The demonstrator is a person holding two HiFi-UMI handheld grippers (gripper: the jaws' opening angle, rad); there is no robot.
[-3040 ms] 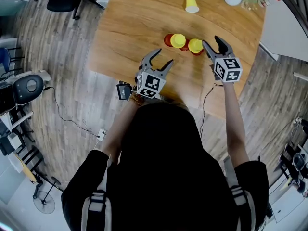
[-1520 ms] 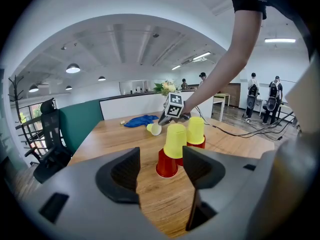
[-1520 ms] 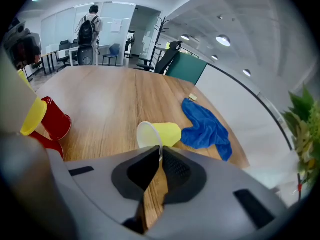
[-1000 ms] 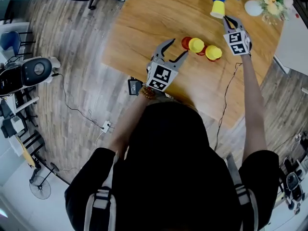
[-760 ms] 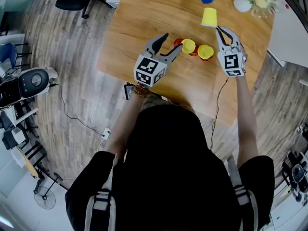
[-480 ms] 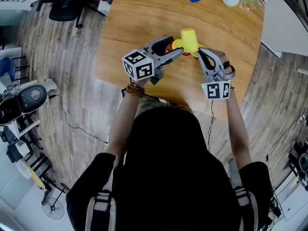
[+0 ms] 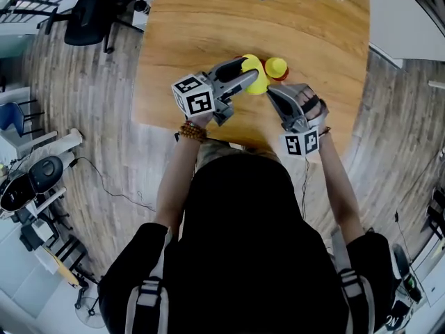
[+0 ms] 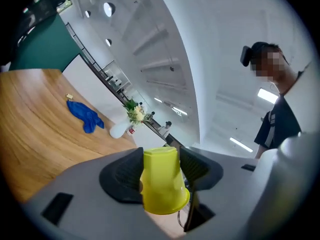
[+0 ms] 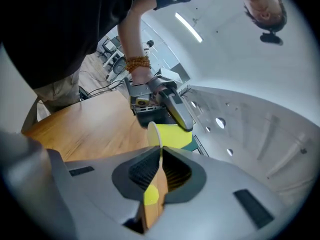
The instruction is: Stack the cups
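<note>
Between the closing left tongs (image 8: 160,159) sits the yellow cup (image 8: 161,186), rim pinched by right tongs (image 9: 159,156).

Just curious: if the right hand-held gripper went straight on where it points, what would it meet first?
Probably the left hand-held gripper, whose jaws have just been closing around the yellow cup that the right hand-held gripper pinches by its rim.

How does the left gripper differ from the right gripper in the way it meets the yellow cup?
The left gripper's jaws stand wide, one on each side of the yellow cup's body, and have just been closing on it. The right gripper's jaws are nearly together, pinching only the cup's thin rim. The left gripper spans the whole cup; the right gripper takes one wall. Both hold the same cup.
</note>
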